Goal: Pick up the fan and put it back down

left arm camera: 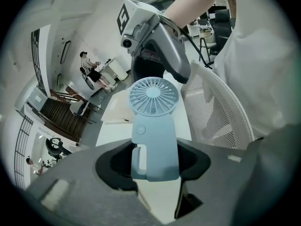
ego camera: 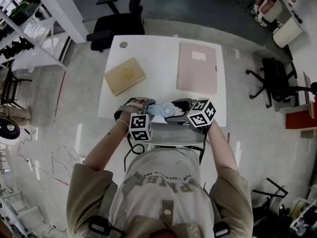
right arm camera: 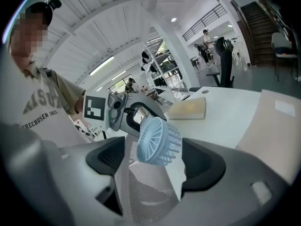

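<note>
The left tool pinches the one fan by its handle, over the near edge of the desk at centre frame. The right tool stands spread about the fan head, clear of it. One box and one folder flank a bare strip of desk.

place: open-plan office | cues: white table; swivel chair; shelving; staircase

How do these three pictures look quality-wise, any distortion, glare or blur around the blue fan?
Head view: even light, sharp, straight lines bowed toward the edges, pale reflections on the floor. Left gripper view: heavy fisheye with dark corners, fan crisp, near left tongs soft. Right gripper view: same fisheye, bright ceiling lights, no glare on the fan.
</note>
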Demonstrator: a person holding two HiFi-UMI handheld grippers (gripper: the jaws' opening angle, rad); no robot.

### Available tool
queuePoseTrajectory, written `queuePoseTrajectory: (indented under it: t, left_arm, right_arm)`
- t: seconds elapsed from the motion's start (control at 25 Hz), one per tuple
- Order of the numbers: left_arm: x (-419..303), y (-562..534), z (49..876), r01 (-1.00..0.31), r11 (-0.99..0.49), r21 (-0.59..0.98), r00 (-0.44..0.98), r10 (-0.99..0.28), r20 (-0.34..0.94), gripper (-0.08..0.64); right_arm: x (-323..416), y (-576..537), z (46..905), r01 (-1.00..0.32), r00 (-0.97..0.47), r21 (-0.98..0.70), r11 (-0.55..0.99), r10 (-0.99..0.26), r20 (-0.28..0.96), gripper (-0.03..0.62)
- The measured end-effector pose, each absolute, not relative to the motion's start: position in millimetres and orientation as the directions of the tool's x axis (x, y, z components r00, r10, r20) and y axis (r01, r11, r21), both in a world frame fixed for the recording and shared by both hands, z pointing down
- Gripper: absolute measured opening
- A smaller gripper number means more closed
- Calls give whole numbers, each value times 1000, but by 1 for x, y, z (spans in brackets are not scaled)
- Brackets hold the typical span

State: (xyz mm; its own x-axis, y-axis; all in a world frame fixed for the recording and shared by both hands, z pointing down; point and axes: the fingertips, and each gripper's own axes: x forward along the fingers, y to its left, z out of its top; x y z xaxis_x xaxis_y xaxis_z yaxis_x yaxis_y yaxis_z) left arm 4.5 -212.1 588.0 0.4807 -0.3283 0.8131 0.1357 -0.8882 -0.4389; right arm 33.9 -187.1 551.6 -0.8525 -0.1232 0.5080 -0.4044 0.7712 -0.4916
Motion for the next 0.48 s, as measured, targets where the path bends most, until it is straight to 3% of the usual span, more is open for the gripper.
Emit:
queuePoseTrajectory:
  t: [0.2, 0.48]
  left_arm:
    - [4, -208, 597, 115, -919, -378, 475, -283, 833, 218]
    - [5, -206, 610, 97, -945, -312, 459, -236, 857, 218]
  right_arm:
    - [33, -188, 563, -418, -749, -281, 864, -152, 645, 370]
    - [23, -178, 585, -317, -599, -51, 947, -158, 785, 382]
